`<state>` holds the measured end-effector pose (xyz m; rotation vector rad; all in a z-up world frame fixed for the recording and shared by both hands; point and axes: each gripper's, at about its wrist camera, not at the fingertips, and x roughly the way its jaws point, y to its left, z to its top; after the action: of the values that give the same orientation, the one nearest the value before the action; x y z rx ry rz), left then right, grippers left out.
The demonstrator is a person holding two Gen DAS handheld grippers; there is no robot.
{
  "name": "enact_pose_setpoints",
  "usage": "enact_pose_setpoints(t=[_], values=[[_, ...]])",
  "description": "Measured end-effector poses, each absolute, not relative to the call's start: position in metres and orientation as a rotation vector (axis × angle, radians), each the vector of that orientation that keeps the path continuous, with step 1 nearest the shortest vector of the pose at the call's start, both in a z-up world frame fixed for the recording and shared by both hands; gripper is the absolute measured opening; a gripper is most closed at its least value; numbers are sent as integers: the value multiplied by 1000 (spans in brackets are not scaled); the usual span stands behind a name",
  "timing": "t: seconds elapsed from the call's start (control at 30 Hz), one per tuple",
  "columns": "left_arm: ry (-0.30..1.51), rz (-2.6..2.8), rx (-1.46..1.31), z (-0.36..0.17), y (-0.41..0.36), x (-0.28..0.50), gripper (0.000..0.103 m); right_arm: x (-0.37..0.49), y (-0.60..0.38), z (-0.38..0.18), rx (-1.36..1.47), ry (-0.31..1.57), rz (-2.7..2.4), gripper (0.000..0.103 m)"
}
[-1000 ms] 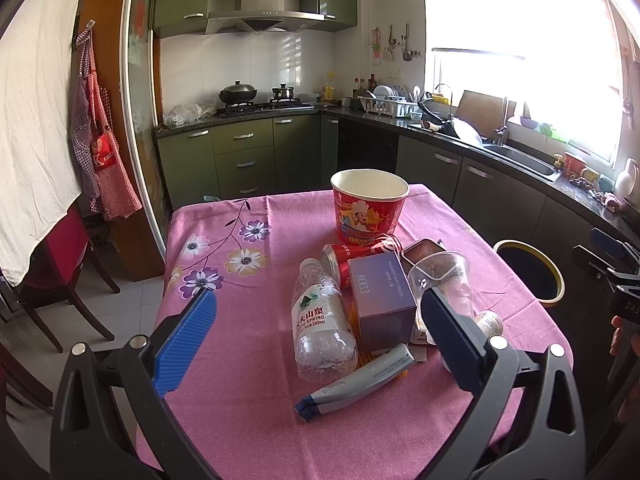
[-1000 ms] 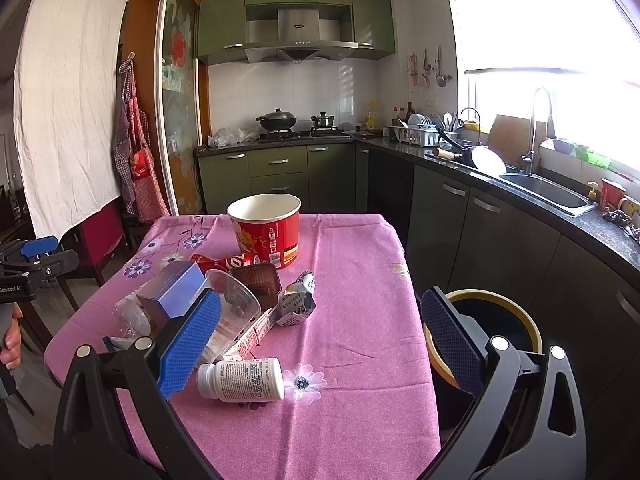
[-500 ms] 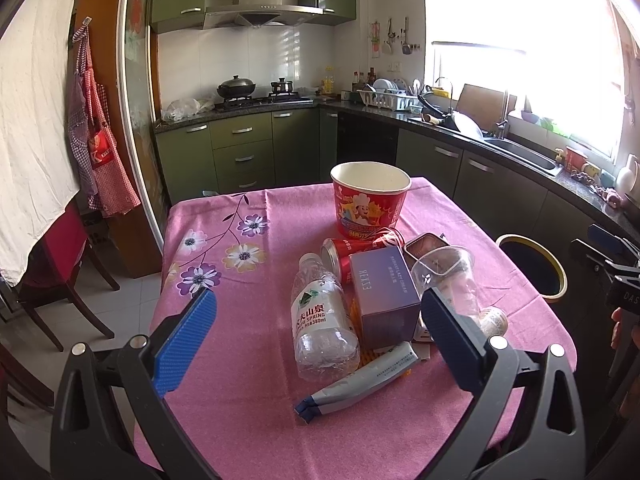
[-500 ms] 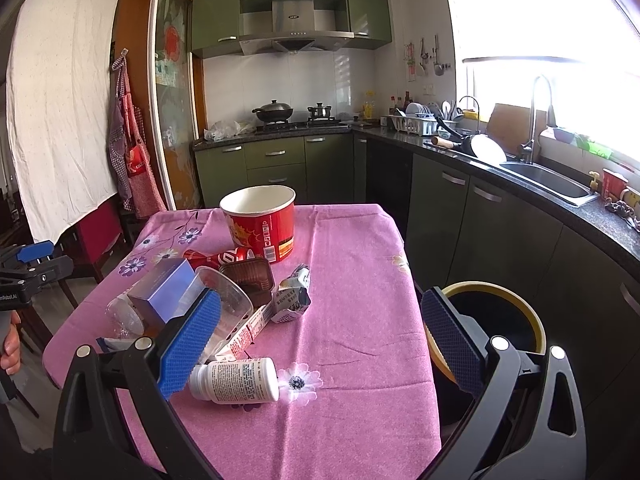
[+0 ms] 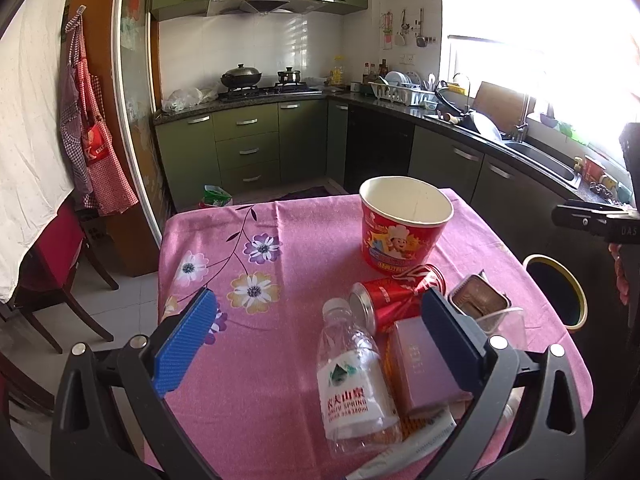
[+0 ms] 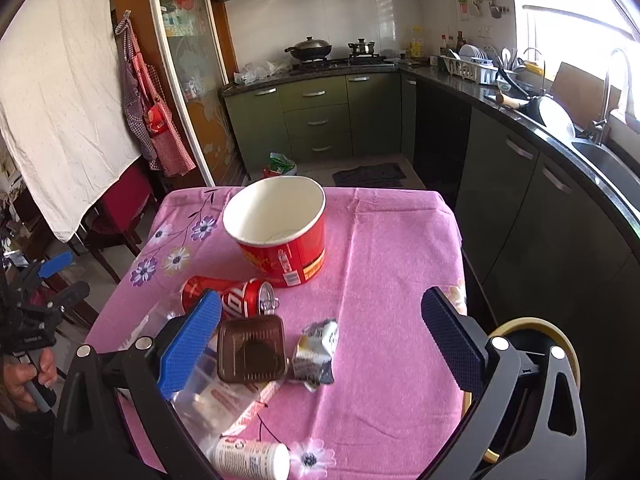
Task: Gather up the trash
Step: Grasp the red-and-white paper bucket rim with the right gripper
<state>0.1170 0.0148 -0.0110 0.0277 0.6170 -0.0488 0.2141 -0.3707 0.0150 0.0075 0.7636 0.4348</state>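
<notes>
Trash lies on a pink flowered tablecloth (image 5: pixel 224 360). A red paper bucket (image 5: pixel 404 230) stands upright at the far side; it also shows in the right wrist view (image 6: pixel 280 236). Before it lie a crushed red can (image 5: pixel 394 300) (image 6: pixel 232 294), a clear water bottle (image 5: pixel 352 380), a purple box (image 5: pixel 420 368), a brown plastic tray (image 6: pixel 251 350), a crumpled silver wrapper (image 6: pixel 316 350) and a white pill bottle (image 6: pixel 252 456). My left gripper (image 5: pixel 316 344) is open above the bottle and box. My right gripper (image 6: pixel 320 344) is open above the tray and wrapper.
A yellow-rimmed trash bin (image 5: pixel 556 292) stands on the floor off the table's right edge, also in the right wrist view (image 6: pixel 532 360). Green kitchen cabinets (image 5: pixel 248 148) and a counter with a sink run behind and right. A red chair (image 5: pixel 56 256) stands at the left.
Both grippers have moved forward and lower over the table, so the trash sits closer and larger between the fingers. Both stay open. Nothing was picked up.
</notes>
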Motion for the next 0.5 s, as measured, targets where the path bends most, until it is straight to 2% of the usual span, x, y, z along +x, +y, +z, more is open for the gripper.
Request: enact_pose_setpoints(t=[0.1,0.23,0.37,0.5], values=[[615,-47,47,-11,15,142,97,257,-357,18,30,838,414,99],[621,-59,43,-16,17,172,97,307,-334,8,34,972,410,81],[632,-81,28,-24,20,190,97,348,-308,-12,39,1107,420,59],[630,-95,30,-32,24,201,97,379,-285,-27,12,1184,387,48]])
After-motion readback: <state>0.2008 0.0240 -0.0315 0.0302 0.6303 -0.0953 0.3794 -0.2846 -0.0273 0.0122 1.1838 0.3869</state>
